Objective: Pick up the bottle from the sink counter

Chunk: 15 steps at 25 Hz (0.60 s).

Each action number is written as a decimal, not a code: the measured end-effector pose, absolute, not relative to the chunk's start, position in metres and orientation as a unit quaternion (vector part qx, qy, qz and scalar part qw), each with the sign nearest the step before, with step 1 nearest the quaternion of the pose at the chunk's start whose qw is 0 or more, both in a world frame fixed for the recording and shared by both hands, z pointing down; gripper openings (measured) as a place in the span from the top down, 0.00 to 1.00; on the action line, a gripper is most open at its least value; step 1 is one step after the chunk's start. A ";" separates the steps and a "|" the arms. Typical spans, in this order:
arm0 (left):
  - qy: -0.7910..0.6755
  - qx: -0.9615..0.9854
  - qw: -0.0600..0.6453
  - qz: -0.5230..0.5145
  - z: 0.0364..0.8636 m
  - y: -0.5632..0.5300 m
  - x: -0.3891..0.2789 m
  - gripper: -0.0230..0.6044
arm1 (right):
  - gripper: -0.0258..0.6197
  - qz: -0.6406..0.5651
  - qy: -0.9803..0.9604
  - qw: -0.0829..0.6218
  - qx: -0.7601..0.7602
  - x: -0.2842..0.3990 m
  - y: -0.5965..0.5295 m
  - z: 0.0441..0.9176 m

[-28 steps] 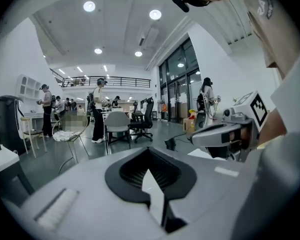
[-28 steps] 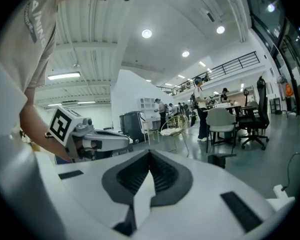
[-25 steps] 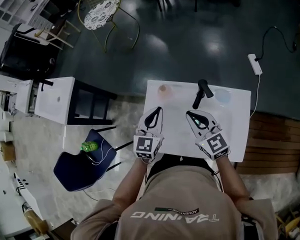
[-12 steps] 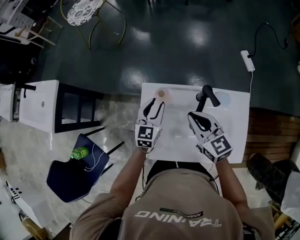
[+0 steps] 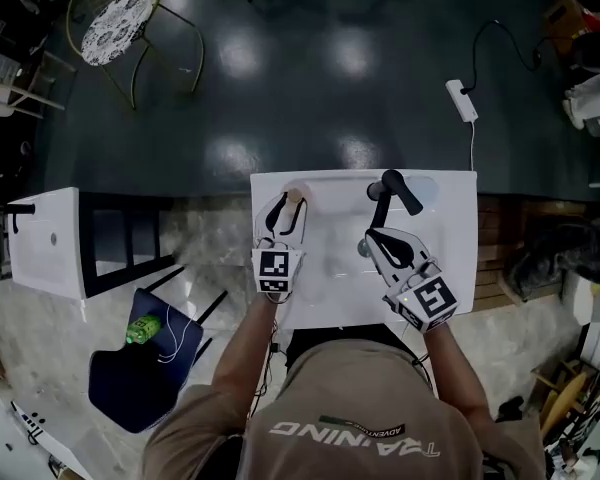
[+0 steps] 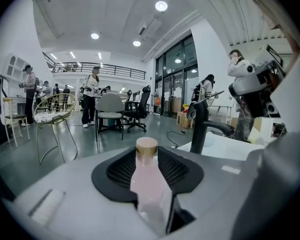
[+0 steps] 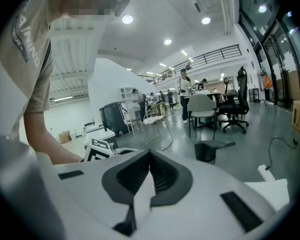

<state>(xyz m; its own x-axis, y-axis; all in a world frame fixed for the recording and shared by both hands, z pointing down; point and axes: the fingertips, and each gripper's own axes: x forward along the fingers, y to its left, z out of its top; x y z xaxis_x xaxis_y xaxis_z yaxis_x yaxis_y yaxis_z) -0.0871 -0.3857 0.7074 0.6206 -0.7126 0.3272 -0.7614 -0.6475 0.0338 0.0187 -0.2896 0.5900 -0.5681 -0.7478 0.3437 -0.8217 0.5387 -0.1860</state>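
Note:
A pale pink bottle (image 6: 146, 181) with a tan cap stands upright at the far left of the white sink counter (image 5: 440, 258). From the head view its cap (image 5: 297, 195) shows just at the tips of my left gripper (image 5: 284, 206). In the left gripper view the bottle stands between the jaws of the left gripper (image 6: 147, 159), which are opening; no pad visibly presses on it. My right gripper (image 5: 372, 240) hovers over the basin near the black faucet (image 5: 388, 190), its jaws closed together with nothing in them (image 7: 149, 156).
The black faucet (image 6: 200, 126) rises to the right of the bottle. On the dark floor beyond lie a power strip (image 5: 461, 100) and a wire chair (image 5: 120, 18). A white cabinet (image 5: 45, 243) and a blue chair carrying a green bottle (image 5: 143, 328) stand at the left.
My left gripper has moved forward to the bottle and its jaws have spread around it. The right gripper has edged closer to the faucet. The head view has shifted.

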 end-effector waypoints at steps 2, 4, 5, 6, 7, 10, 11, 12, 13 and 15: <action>-0.412 0.897 0.075 0.142 0.707 -0.387 -0.087 0.75 | 0.95 0.167 -0.869 0.113 0.451 0.018 -0.290 0.590; -0.410 0.898 0.073 0.139 0.707 -0.387 -0.086 0.75 | 0.95 0.169 -0.869 0.119 0.449 0.015 -0.287 0.593; -0.409 0.899 0.073 0.136 0.708 -0.388 -0.086 0.75 | 0.95 0.170 -0.870 0.123 0.447 0.013 -0.285 0.595; -0.407 0.901 0.072 0.134 0.708 -0.388 -0.085 0.75 | 0.95 0.170 -0.870 0.125 0.445 0.011 -0.285 0.596; -0.405 0.902 0.068 0.132 0.707 -0.389 -0.084 0.75 | 0.95 0.169 -0.871 0.127 0.442 0.009 -0.285 0.596; -0.400 0.906 0.056 0.125 0.707 -0.392 -0.084 0.75 | 0.95 0.171 -0.872 0.130 0.439 0.006 -0.285 0.599; -0.399 0.907 0.052 0.124 0.706 -0.392 -0.084 0.75 | 0.95 0.172 -0.872 0.131 0.439 0.006 -0.284 0.600; -0.399 0.907 0.048 0.123 0.706 -0.392 -0.085 0.75 | 0.95 0.175 -0.871 0.132 0.439 0.007 -0.284 0.602; -0.399 0.908 0.044 0.122 0.706 -0.391 -0.085 0.75 | 0.95 0.178 -0.870 0.135 0.439 0.008 -0.283 0.604; -0.399 0.908 0.043 0.119 0.705 -0.390 -0.083 0.75 | 0.95 0.186 -0.868 0.145 0.437 0.010 -0.280 0.610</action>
